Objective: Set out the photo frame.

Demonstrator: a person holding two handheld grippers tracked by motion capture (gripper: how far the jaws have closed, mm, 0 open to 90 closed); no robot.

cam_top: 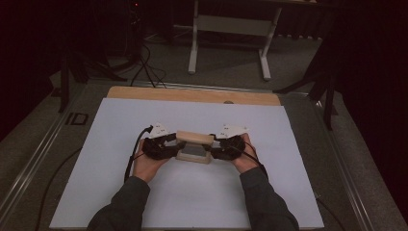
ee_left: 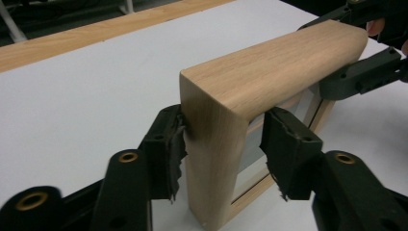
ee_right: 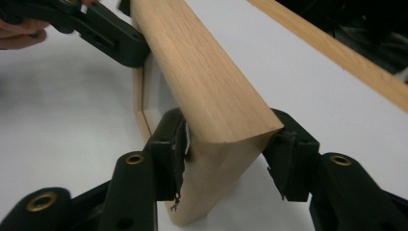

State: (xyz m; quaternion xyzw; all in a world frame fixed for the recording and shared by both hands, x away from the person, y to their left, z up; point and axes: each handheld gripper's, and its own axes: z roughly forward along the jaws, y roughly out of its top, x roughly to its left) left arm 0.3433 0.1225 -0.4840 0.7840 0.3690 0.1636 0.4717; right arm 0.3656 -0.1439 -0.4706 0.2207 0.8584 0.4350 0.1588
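A small light-wood frame (cam_top: pixel 195 138) with a grey panel inside stands upright on the white sheet (cam_top: pixel 120 192), its rounded top bar (ee_left: pixel 269 67) running between my two grippers. My left gripper (cam_top: pixel 175 144) straddles the frame's left post (ee_left: pixel 211 159): one pad touches the wood, the other stands off with a gap, so it is open. My right gripper (cam_top: pixel 215 146) straddles the opposite end (ee_right: pixel 216 159), its pads close beside the wood and not clamping. The right gripper's jaws (ee_left: pixel 361 77) show at the far end in the left gripper view, the left gripper's jaws (ee_right: pixel 110 33) in the right gripper view.
The white sheet covers most of a wooden tabletop (cam_top: pixel 144 93), whose bare strip runs along the far edge. Beyond it lie grey floor, cables (cam_top: pixel 144 67) and a white table stand (cam_top: pixel 231 29). Metal rails (cam_top: pixel 38 149) flank the table.
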